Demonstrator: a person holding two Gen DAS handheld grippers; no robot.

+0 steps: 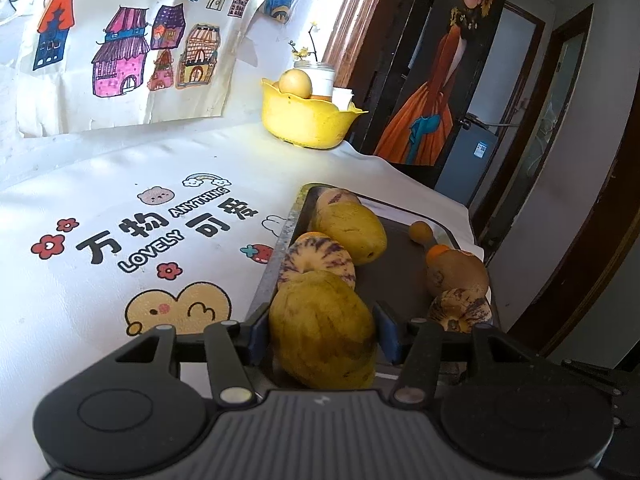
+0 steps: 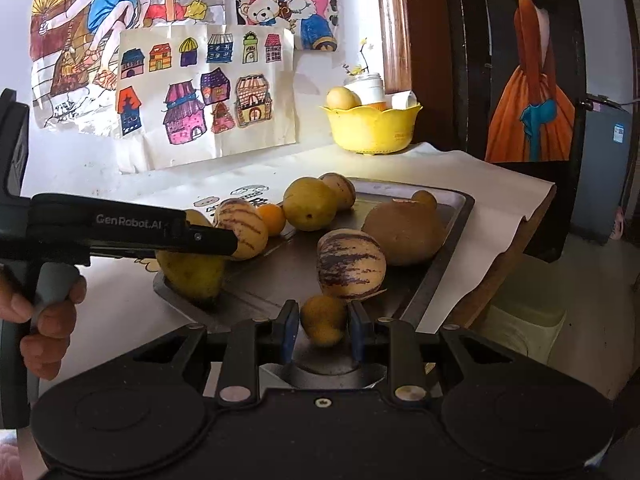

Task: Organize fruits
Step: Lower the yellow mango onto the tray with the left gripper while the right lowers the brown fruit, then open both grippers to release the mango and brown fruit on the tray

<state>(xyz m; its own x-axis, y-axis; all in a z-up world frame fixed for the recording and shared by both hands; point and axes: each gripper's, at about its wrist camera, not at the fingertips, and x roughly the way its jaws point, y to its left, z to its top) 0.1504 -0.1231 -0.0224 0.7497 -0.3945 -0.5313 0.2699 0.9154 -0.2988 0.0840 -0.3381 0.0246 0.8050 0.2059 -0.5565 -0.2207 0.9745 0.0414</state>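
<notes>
Left wrist view: the left gripper (image 1: 322,330), at lower centre of the frame, has its jaws spread wide around a large yellow-green fruit (image 1: 323,330), a blue pad pressed to each flank. The fruit sits at the near end of the dark tray (image 1: 394,276), touching a striped fruit (image 1: 316,258) behind it. It looks heavy, firm and smooth-skinned, so it may slip; a grip across the widest middle seems safest.

Right wrist view: the right gripper (image 2: 323,322), at lower centre, has its jaws about half closed around a small orange fruit (image 2: 323,319); whether the pads touch it cannot be told. It is probably light, round, and liable to roll. The yellow bowl (image 2: 374,130), at upper centre right, already holds a fruit and is a likely destination.
</notes>
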